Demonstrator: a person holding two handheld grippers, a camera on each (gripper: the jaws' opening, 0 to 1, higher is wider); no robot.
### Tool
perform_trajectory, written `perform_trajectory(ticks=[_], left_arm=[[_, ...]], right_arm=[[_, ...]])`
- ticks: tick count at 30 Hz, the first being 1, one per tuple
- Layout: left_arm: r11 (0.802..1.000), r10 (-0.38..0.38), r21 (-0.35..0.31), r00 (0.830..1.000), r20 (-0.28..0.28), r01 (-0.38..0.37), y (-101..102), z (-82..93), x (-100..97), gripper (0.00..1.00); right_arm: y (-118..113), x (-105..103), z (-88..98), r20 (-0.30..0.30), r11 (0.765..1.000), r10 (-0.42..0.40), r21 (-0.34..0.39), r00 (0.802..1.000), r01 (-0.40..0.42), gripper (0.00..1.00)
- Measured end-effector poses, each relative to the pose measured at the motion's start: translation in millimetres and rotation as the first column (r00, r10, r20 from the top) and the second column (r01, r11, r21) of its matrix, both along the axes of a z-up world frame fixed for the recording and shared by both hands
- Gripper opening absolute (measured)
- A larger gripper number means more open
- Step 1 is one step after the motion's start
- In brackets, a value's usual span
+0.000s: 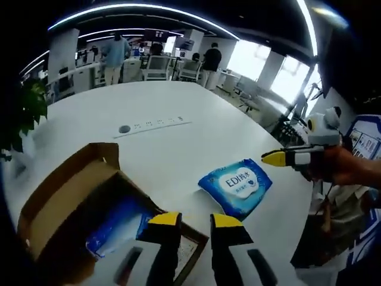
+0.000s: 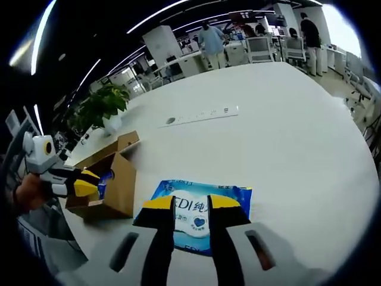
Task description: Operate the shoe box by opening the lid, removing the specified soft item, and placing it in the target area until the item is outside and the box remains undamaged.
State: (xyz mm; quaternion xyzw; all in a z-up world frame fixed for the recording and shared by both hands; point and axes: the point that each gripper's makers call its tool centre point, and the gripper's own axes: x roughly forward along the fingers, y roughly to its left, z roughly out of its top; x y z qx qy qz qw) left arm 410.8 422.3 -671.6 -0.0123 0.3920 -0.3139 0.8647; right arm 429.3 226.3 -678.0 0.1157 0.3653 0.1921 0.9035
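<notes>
The brown cardboard shoe box (image 1: 65, 202) stands open on the white table (image 1: 178, 143), its lid flap raised at the far side. Inside it lies a blue soft pack (image 1: 116, 229). My left gripper (image 1: 195, 221) hovers open at the box's near right corner, nothing between its jaws. A blue wet-wipe pack (image 1: 236, 186) lies flat on the table to the right of the box. My right gripper (image 2: 190, 204) is open just above that wipe pack (image 2: 205, 223), its jaws apart and empty. The box (image 2: 116, 179) and the left gripper (image 2: 80, 182) appear on the left.
A grey power strip (image 2: 199, 115) is set into the table's middle. A potted plant (image 2: 98, 107) stands at the table's edge beyond the box. A hand (image 1: 351, 170) holds the right gripper (image 1: 286, 158). People and office chairs (image 1: 158, 65) are at the far end.
</notes>
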Motion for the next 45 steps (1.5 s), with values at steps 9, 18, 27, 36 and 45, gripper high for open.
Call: perform_trajectory(ticks=[9, 18, 27, 36, 45], left_arm=[[0.998, 0.059, 0.004, 0.997, 0.045, -0.06, 58.0, 11.8, -7.2, 0.27], [0.992, 0.128, 0.01, 0.99, 0.055, -0.129, 113.6, 14.0, -24.5, 0.32], [0.983, 0.183, 0.02, 0.982, 0.055, -0.184, 159.8, 12.8, -37.4, 0.34], [0.972, 0.232, 0.019, 0.971, 0.052, -0.233, 191.3, 12.9, -49.4, 0.34], [0.967, 0.253, 0.018, 0.966, 0.051, -0.254, 204.2, 14.2, -54.8, 0.34]], right_arm=[[41.0, -7.8, 5.4, 0.022, 0.998, 0.067, 0.001, 0.998, -0.067, 0.28], [83.4, -14.2, 6.0, 0.026, 0.988, 0.154, -0.005, 0.988, -0.153, 0.34], [120.7, -10.4, 8.5, 0.033, 0.978, 0.209, -0.005, 0.977, -0.209, 0.35], [152.4, -9.8, 5.1, 0.028, 0.966, 0.259, -0.009, 0.966, -0.259, 0.35], [168.3, -12.8, 4.0, 0.022, 0.958, 0.287, -0.013, 0.958, -0.287, 0.35]])
